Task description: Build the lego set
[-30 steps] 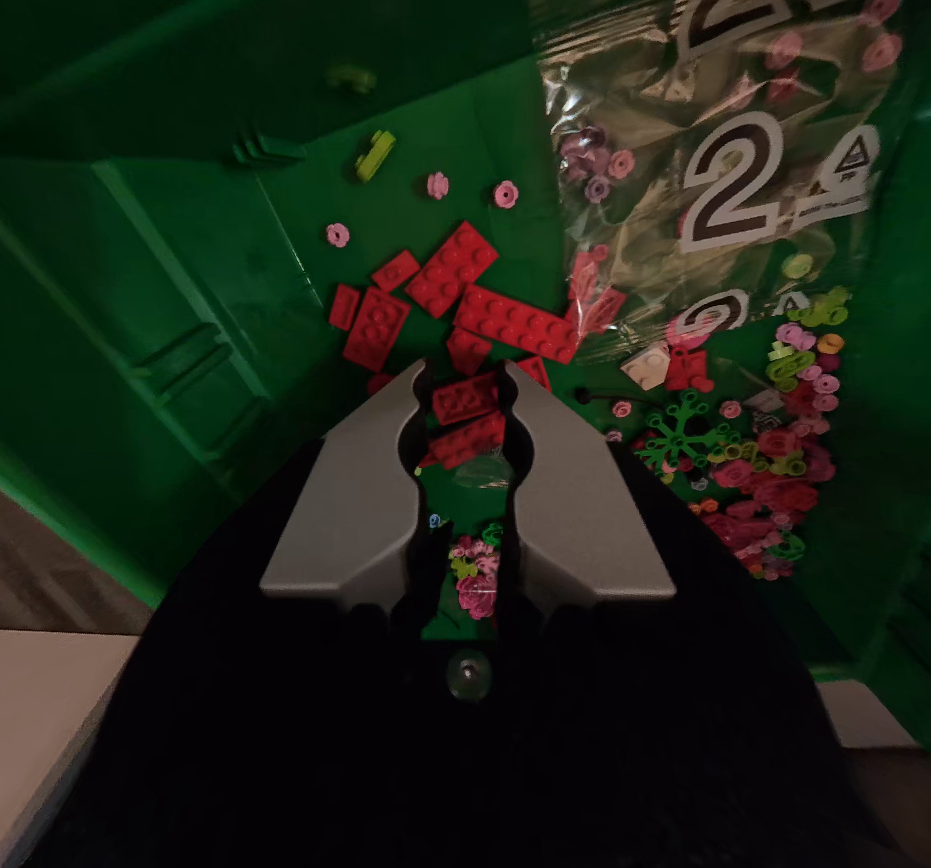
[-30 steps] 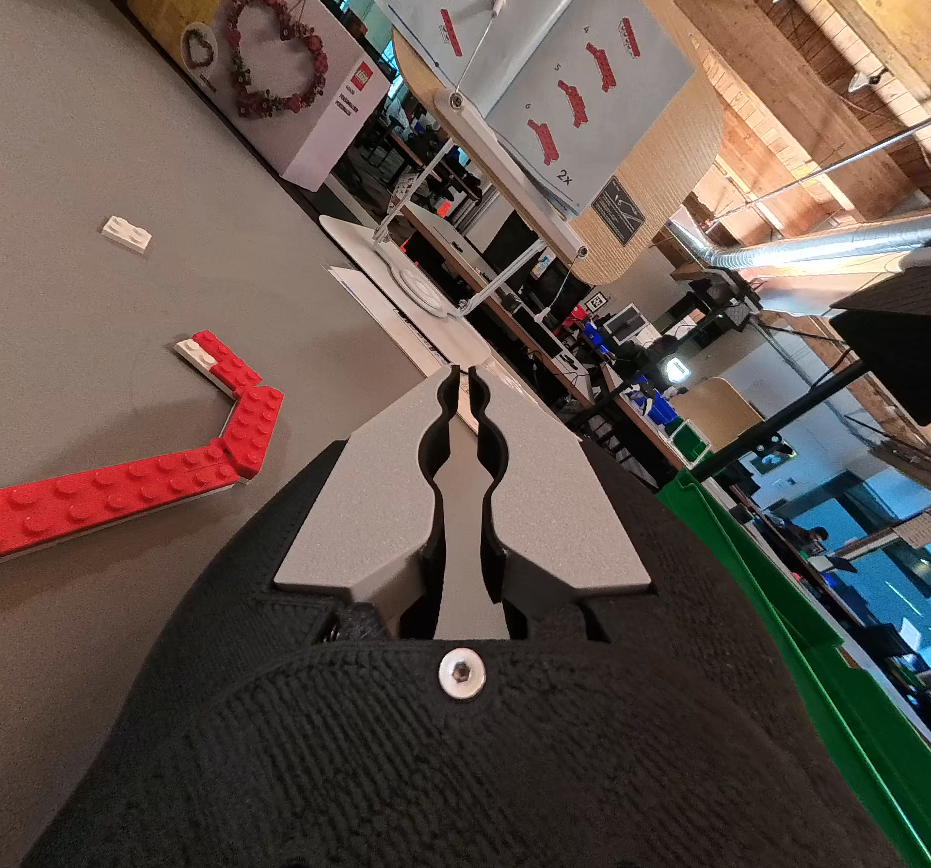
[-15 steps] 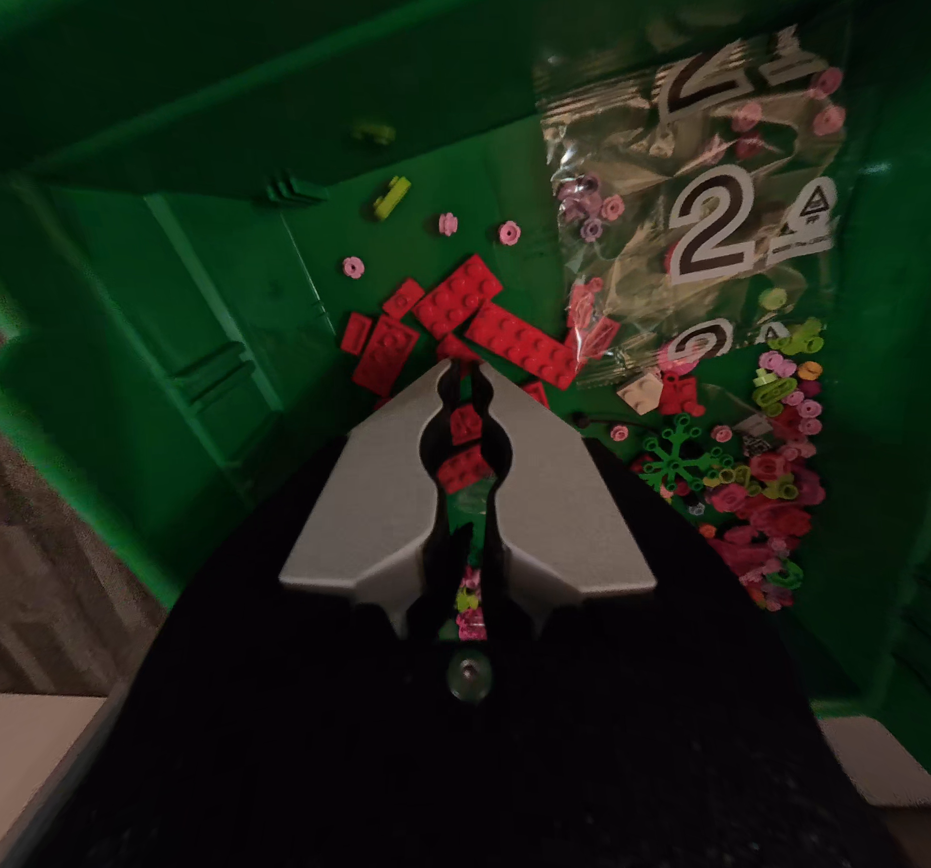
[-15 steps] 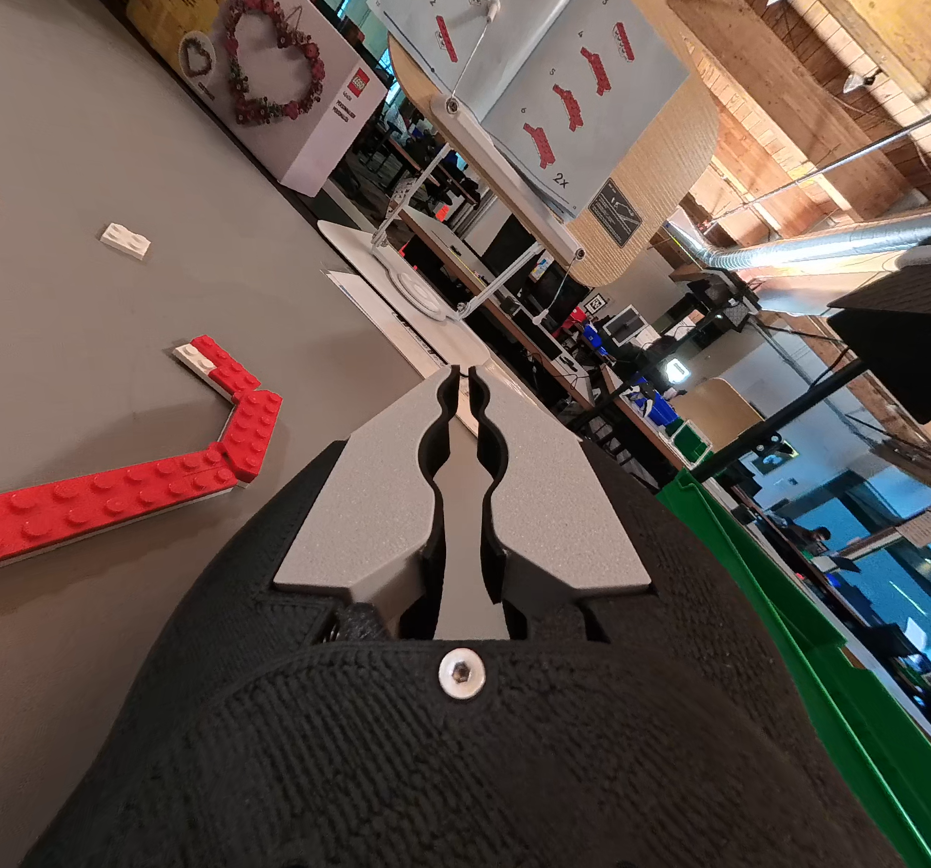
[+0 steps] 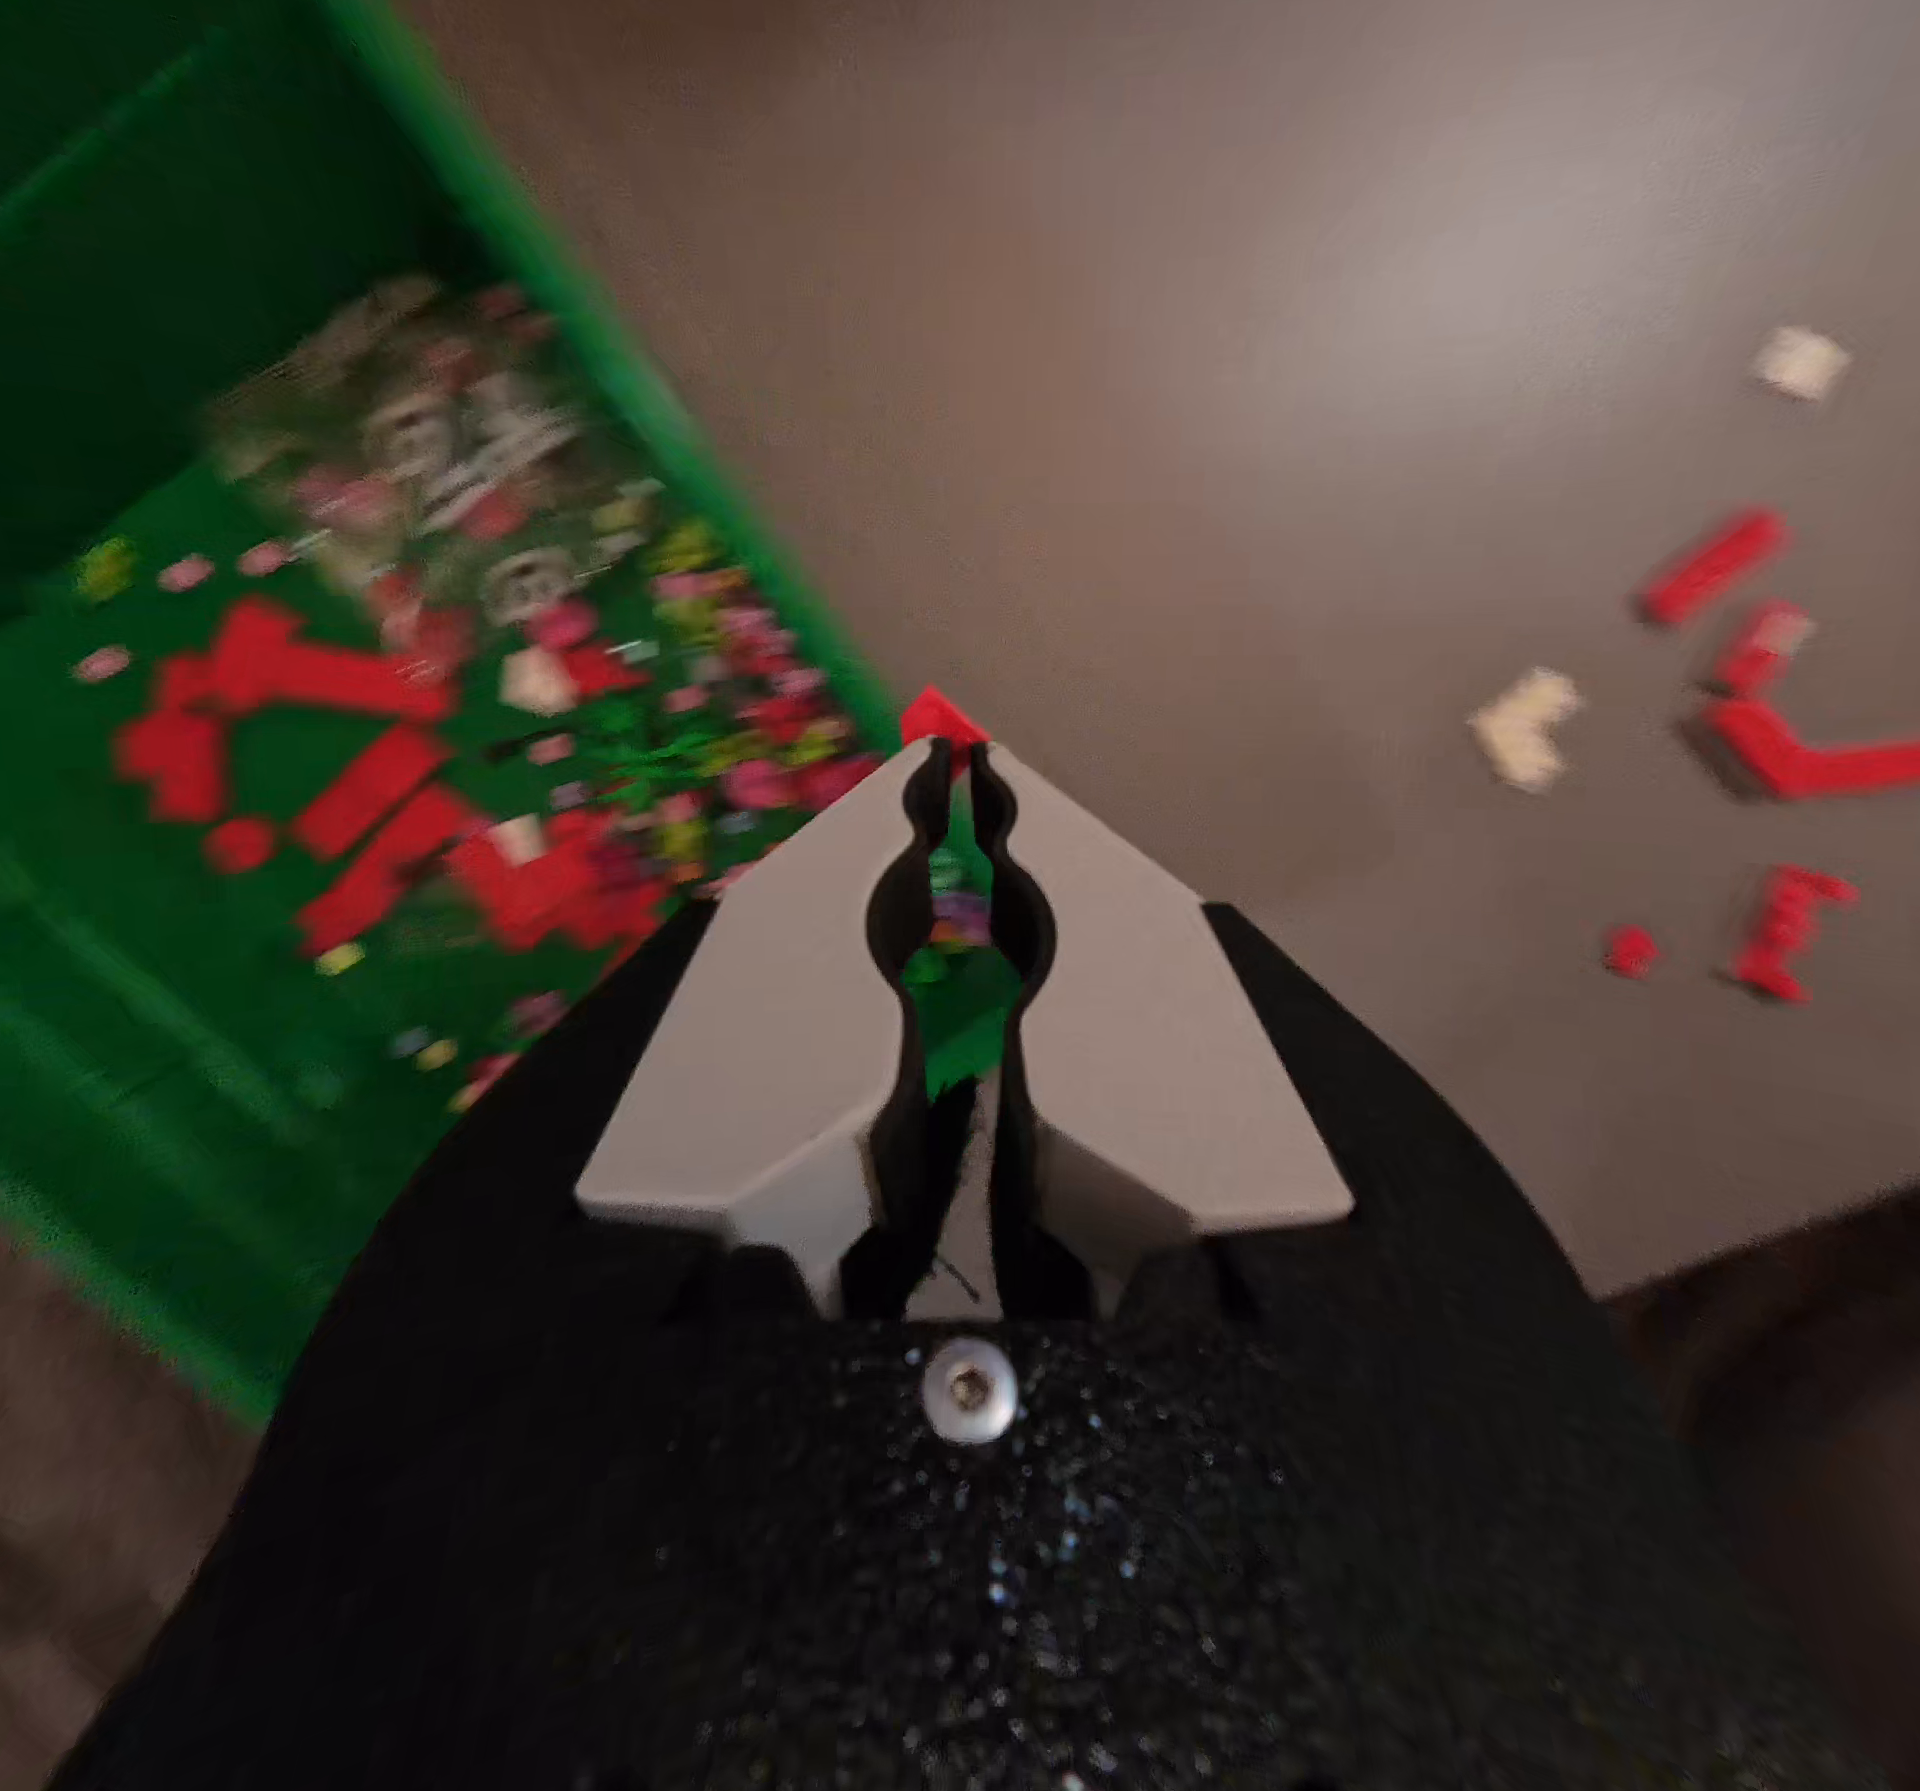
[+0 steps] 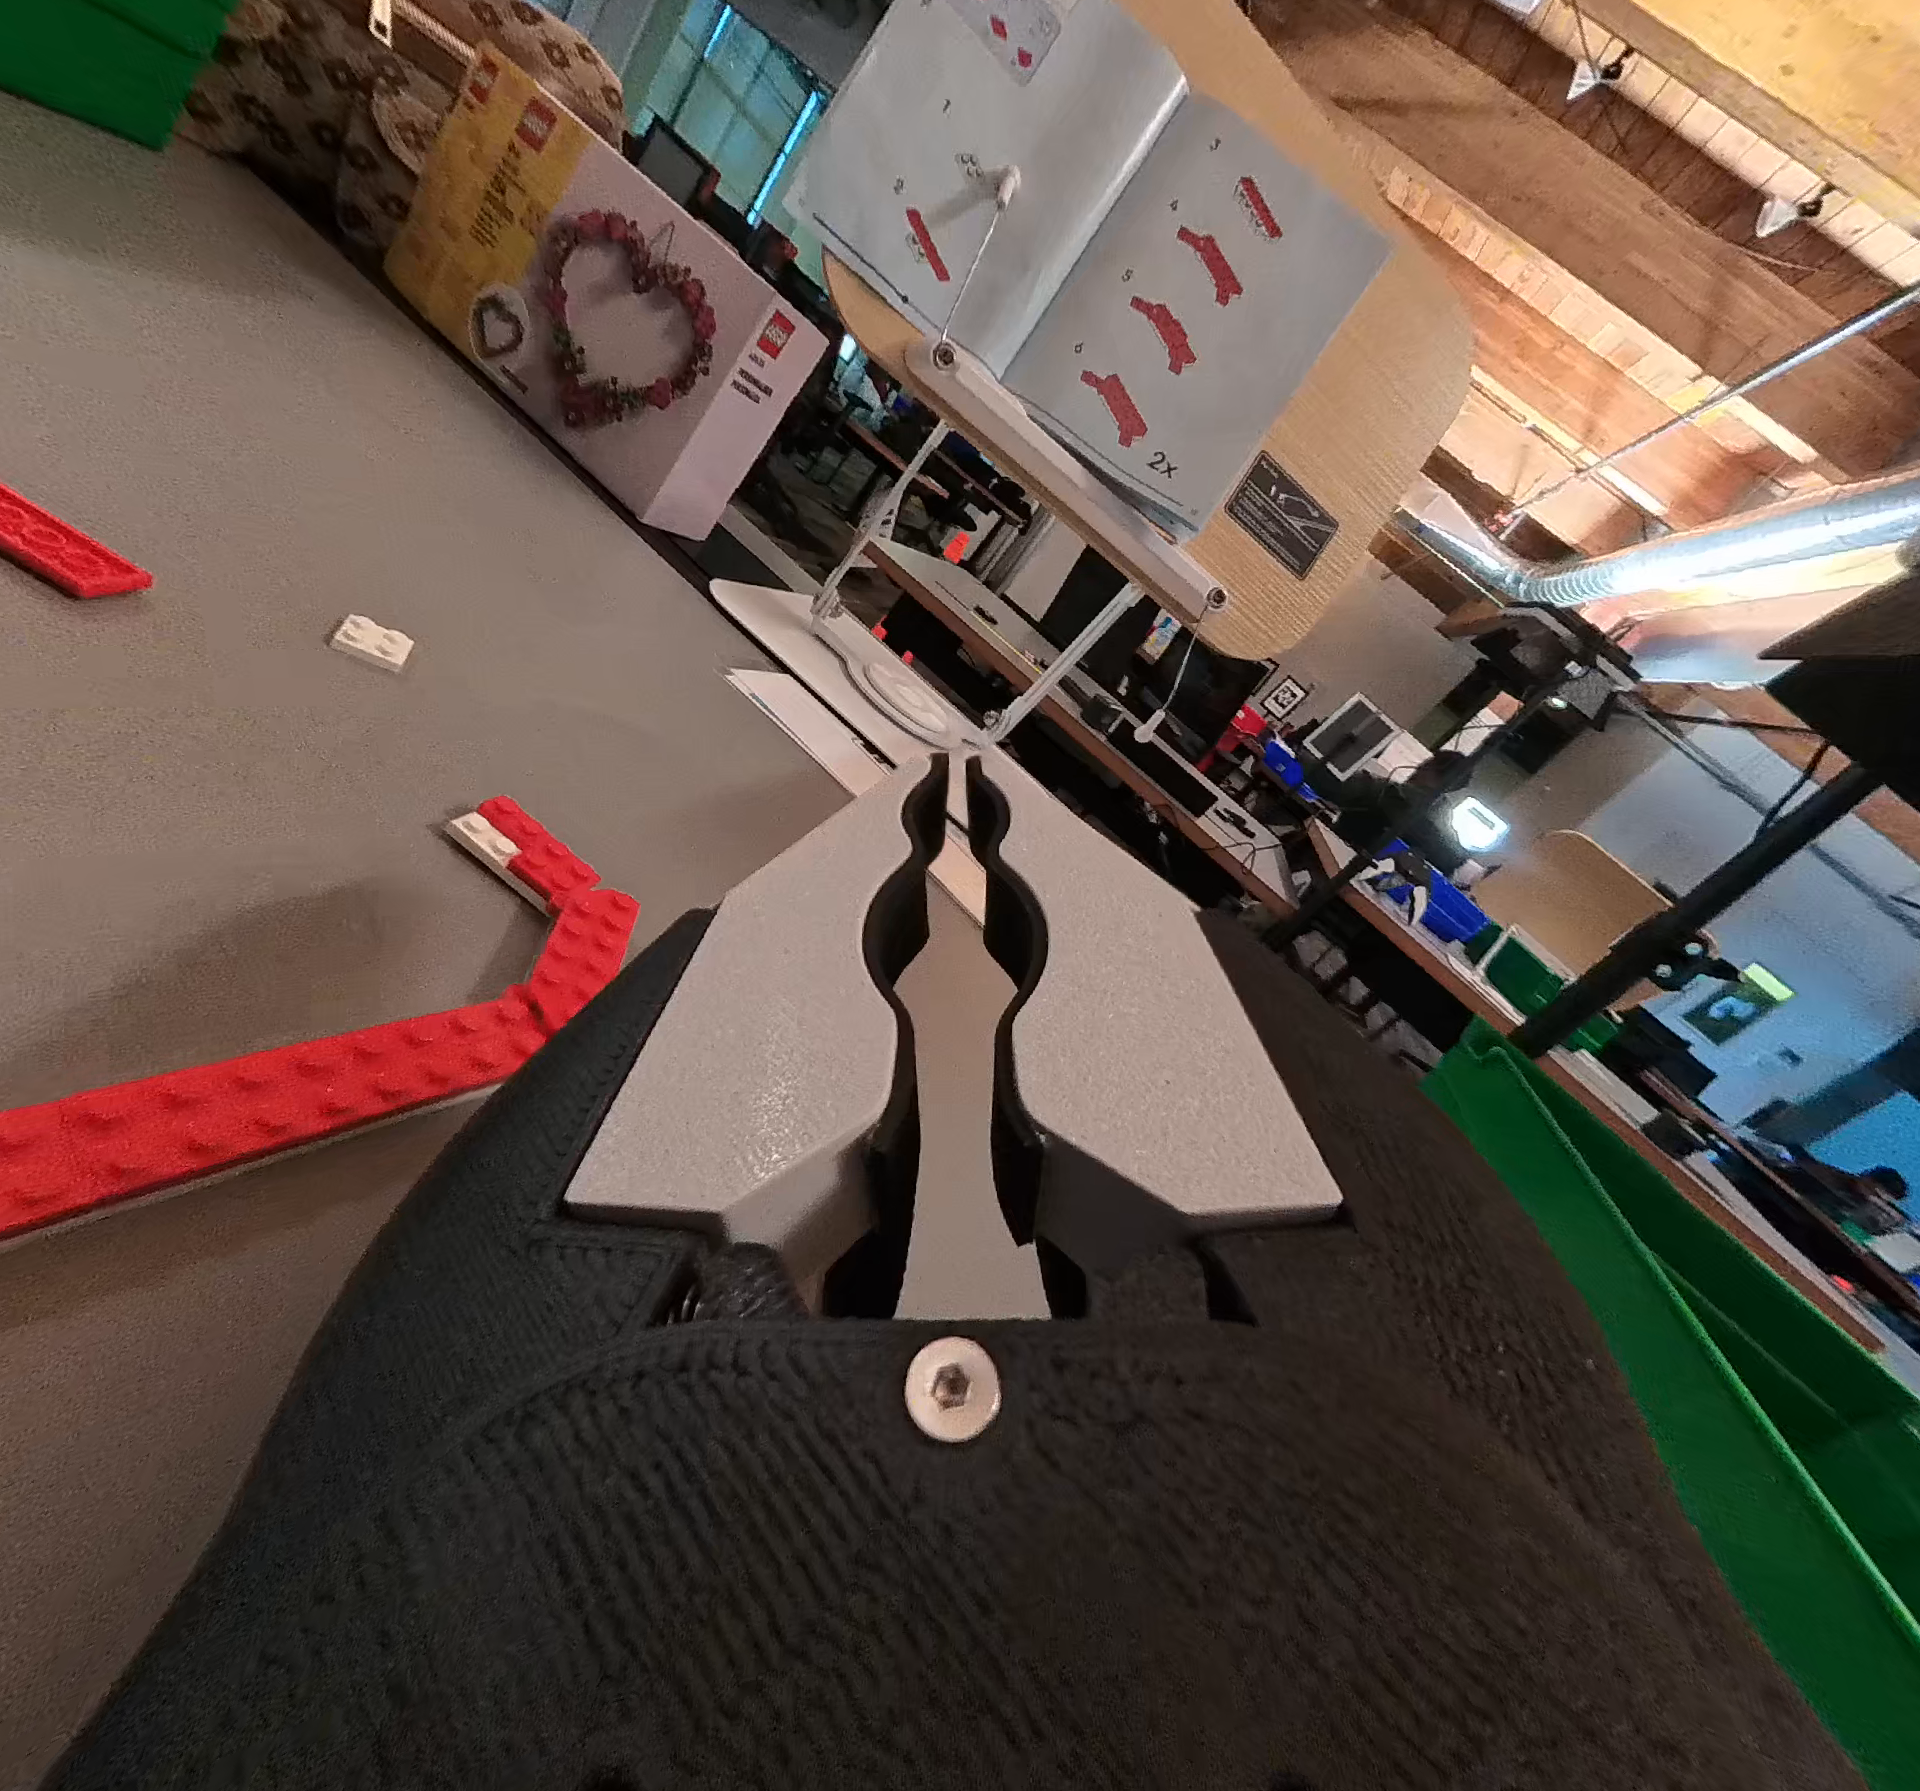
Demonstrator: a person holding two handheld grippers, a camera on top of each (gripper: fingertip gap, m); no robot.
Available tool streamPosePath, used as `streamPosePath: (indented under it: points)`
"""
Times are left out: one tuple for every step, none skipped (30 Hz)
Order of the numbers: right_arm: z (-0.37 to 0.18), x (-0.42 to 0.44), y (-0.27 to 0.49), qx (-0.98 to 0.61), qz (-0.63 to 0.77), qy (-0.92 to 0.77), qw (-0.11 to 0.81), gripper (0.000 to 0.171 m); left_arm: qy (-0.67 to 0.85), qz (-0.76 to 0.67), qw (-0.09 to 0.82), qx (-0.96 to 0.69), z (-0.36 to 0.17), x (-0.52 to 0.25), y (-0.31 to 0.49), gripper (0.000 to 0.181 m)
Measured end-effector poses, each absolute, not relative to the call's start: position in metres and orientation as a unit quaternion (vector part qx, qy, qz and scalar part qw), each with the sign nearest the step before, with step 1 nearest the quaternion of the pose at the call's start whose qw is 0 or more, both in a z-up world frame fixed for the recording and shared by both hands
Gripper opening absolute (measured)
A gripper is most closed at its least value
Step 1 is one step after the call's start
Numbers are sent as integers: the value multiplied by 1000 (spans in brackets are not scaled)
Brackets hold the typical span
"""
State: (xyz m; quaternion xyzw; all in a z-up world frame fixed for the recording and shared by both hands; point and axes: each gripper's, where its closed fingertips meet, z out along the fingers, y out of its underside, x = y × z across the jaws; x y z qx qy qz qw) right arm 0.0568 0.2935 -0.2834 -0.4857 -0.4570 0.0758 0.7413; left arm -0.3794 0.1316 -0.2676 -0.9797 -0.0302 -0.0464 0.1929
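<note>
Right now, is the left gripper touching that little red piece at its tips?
Touching. In the left wrist view the left gripper is shut on the red piece, which sticks out just past the closed tips, with no gap showing.

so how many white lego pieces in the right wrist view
2. One white plate lies loose on the table; another white piece sits at the far tip of the red assembly. The right gripper may hide more.

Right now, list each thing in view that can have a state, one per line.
left gripper: shut on a small red piece, above the bin's edge.
right gripper: shut, empty.
green bin: open, loose pieces inside.
clear bag: lying in the bin, blurred.
red angled strip: assembled, flat on the table.
instruction booklet: open on its stand.
set box: upright on the table.
</note>
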Motion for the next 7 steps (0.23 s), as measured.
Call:
streamPosePath:
  points:
    - [-283,56,292,-485,83,-457,741,2,2,-62,206,-977,-262,-345,131,1]
    - [-282,56,291,-483,87,-456,742,2,38,-73,209,-975,-261,-310,128,1]
    - [-281,56,290,-482,90,-455,743,2,78,-82,206,-972,-263,-274,122,2]
    - [-281,55,289,-480,93,-455,744,2,119,-91,201,-968,-269,-238,115,2]
    - [-280,55,287,-478,97,-455,745,2,155,-102,191,-964,-277,-202,108,1]
    - [-279,54,286,-476,98,-456,746,1,194,-110,175,-959,-289,-169,98,1]
    - [-279,53,284,-473,99,-457,747,2,231,-112,157,-954,-302,-140,90,2]
